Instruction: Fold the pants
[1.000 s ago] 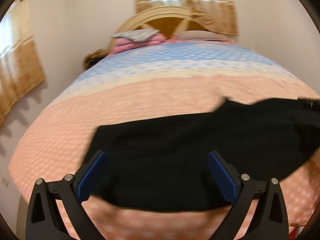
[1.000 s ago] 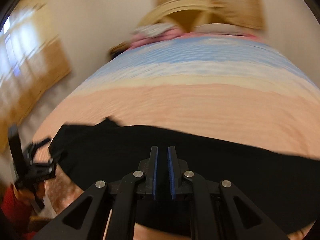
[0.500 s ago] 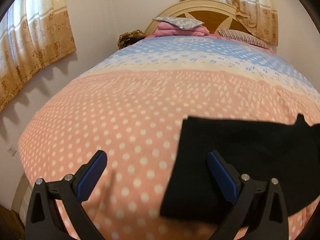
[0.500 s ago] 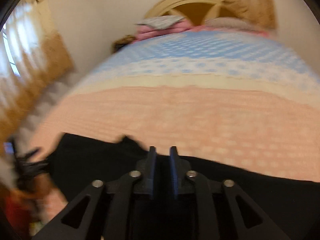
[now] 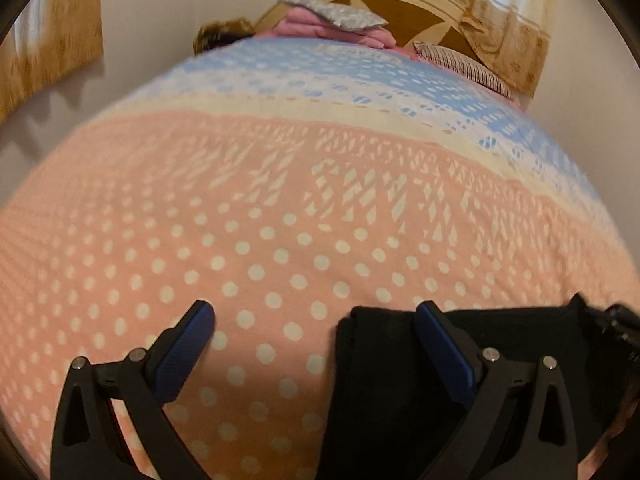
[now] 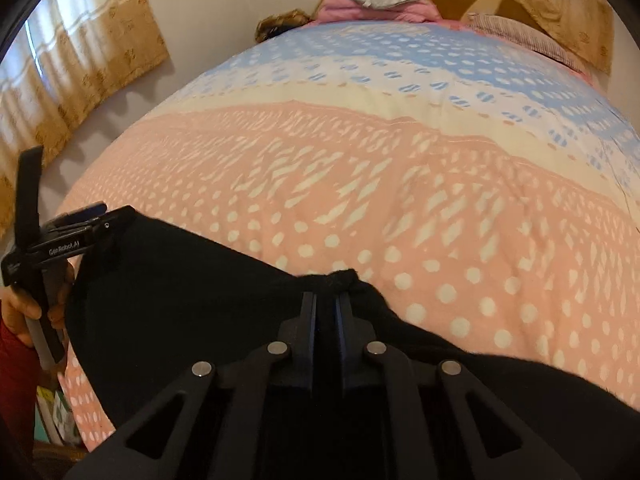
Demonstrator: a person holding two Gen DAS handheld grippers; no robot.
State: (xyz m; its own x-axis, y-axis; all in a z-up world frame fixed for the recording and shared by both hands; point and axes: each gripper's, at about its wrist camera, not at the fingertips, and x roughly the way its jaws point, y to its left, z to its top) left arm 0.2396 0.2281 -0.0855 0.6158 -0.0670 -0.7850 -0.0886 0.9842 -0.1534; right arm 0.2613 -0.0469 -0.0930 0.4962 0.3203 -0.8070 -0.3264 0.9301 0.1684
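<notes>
Since a second ago, both views have slid sideways and down; the black pants (image 6: 192,300) sit lower in frame, folded edge now at the left gripper's right finger. Pants lie on the near part of the pink dotted bedspread (image 5: 248,216). Right gripper (image 6: 326,308): jaws closing narrow, pinching a bunched tuft of the pants. Left gripper (image 5: 312,316): jaws wide, nothing pinched. Headboard (image 5: 404,4) at the far end.
</notes>
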